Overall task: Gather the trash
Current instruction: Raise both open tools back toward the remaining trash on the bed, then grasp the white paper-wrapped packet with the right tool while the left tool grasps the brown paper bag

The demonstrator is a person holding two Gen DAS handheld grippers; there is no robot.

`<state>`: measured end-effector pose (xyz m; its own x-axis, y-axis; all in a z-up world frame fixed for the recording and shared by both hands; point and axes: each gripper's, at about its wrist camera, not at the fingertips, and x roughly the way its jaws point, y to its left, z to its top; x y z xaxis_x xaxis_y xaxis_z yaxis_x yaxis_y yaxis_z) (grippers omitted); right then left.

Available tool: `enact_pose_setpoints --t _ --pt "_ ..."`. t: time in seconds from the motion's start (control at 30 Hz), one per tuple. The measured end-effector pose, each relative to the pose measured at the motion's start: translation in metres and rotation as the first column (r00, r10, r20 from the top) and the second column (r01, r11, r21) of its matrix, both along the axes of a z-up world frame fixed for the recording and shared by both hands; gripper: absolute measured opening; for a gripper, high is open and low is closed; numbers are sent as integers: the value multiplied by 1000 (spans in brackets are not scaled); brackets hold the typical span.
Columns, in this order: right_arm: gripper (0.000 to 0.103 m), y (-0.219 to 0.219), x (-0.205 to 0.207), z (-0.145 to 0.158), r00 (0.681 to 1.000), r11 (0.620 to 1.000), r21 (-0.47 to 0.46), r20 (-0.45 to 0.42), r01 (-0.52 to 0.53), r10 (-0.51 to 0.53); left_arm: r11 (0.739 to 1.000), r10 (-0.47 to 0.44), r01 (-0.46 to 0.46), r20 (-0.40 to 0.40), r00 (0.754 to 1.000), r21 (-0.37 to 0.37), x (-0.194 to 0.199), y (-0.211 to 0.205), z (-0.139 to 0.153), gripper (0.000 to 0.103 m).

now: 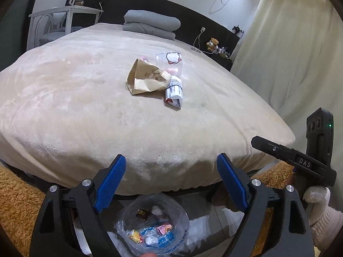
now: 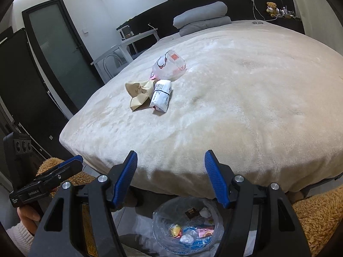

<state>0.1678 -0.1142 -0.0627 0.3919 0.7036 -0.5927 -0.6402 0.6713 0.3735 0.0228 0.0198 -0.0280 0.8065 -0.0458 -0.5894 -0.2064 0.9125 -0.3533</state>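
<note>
On the cream bed [image 1: 85, 107], mid-mattress, trash sits clustered: crumpled brown paper bag [image 1: 146, 77], clear printed plastic bag [image 1: 170, 61] behind, white wrapped packet [image 1: 174, 92] touching the paper bag's right side. Left gripper [image 1: 171, 165] wide, empty; right gripper [image 2: 170, 160] open narrower, empty, both above the bed's near edge. Lined bin [image 1: 153, 224] with wrappers below.

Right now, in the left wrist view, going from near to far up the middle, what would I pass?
Trash bag → left hand-held gripper → bed edge → white wrapped packet → clear plastic bag → folded grey blanket.
</note>
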Motion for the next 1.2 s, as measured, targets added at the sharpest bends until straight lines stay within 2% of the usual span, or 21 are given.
enact_pose_setpoints --t 0.17,0.3,0.43,0.57,0.73,0.87,1.03,1.2 --pt "65 18 16 2 999 999 -1 -12 -47 47 1000 5 -4 30 1000 -15 10 15 9 85" --pt "65 35 37 -2 995 998 2 -71 -69 69 999 17 -16 15 1000 -38 25 31 10 85" --pt "65 53 55 -2 993 997 3 -90 -82 82 999 19 -19 0 1000 -43 42 46 11 85" --pt "65 72 72 -3 986 994 20 -122 -109 111 998 5 -3 27 1000 -57 57 60 18 85" --pt "65 101 89 -7 985 990 -17 -102 -140 138 998 16 -14 36 999 -60 72 80 22 85" --pt "65 115 104 -13 983 989 -19 -118 -146 142 996 29 -25 40 999 -85 83 99 22 85" --pt "65 136 118 -18 982 987 -35 -115 -156 151 997 45 -42 38 998 -72 96 117 23 85" --pt "60 152 126 -22 980 985 -46 -114 -167 161 997 48 -47 25 999 -61 106 123 20 85"
